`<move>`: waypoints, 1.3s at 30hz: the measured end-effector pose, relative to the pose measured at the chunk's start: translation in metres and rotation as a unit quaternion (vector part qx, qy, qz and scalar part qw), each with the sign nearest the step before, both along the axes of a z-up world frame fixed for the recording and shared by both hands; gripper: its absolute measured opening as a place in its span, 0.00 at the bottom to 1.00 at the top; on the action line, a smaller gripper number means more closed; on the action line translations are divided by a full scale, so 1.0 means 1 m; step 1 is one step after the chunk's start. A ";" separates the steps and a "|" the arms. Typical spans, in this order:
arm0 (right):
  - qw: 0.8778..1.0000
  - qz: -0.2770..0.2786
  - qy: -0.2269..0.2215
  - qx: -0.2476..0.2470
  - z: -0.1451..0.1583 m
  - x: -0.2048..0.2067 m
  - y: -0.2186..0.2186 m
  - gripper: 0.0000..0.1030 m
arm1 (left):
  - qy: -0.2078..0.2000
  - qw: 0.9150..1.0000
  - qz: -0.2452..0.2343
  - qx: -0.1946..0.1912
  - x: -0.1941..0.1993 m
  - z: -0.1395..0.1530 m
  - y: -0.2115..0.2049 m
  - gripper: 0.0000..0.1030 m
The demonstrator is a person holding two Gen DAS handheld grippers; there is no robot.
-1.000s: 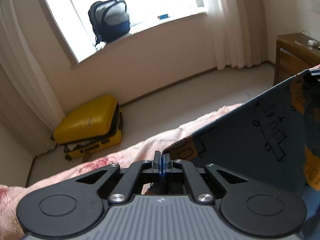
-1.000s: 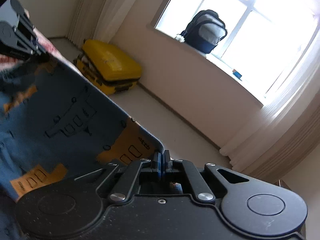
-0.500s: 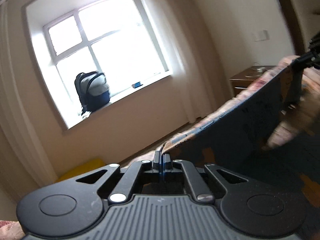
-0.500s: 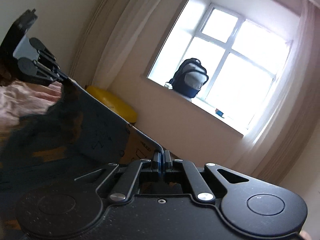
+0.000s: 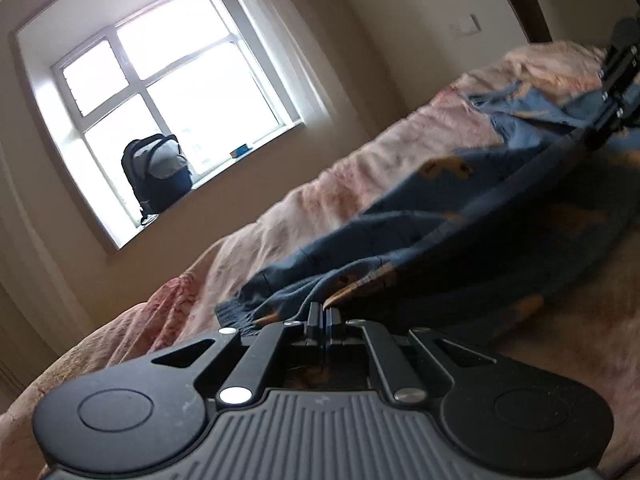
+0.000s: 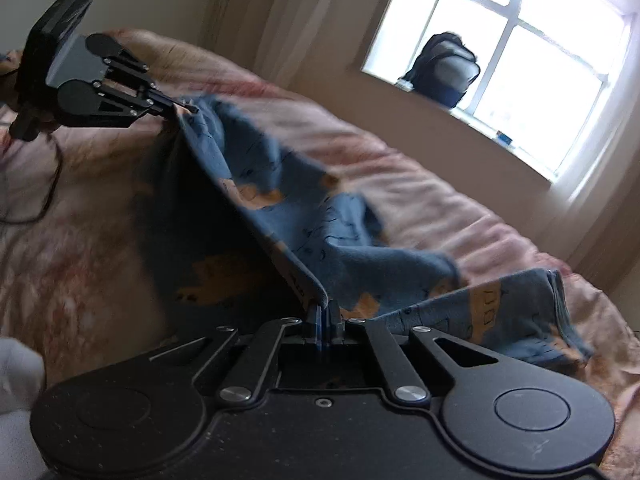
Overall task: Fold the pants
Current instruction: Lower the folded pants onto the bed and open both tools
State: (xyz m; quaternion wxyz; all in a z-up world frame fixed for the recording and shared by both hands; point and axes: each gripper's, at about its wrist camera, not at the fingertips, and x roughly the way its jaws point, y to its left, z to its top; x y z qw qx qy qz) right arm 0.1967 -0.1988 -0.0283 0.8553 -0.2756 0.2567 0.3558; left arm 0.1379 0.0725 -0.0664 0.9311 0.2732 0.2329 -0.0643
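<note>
Both grippers, left gripper [image 5: 320, 314] and right gripper [image 6: 323, 312], have jaws pinching the pants [image 6: 288, 184] edge above the bed [image 6: 440, 200]; keep it taut and lower both ends evenly.

No legible text

The pants [image 6: 280, 184] carry orange-and-line printed figures, but no words, brands, numbers or signs are readable in either wrist view.
</note>
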 end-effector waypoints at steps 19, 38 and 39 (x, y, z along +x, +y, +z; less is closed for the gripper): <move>0.998 0.039 0.022 -0.035 -0.007 -0.036 -0.003 0.00 | 0.021 0.999 -0.044 0.014 -0.022 -0.001 0.014 0.00; 0.996 0.051 0.044 -0.056 -0.026 -0.035 0.003 0.01 | 0.067 0.995 -0.057 0.049 -0.020 -0.013 0.013 0.01; 0.996 0.050 0.045 -0.059 -0.028 -0.034 0.004 0.02 | 0.066 0.995 -0.057 0.051 -0.019 -0.013 0.013 0.02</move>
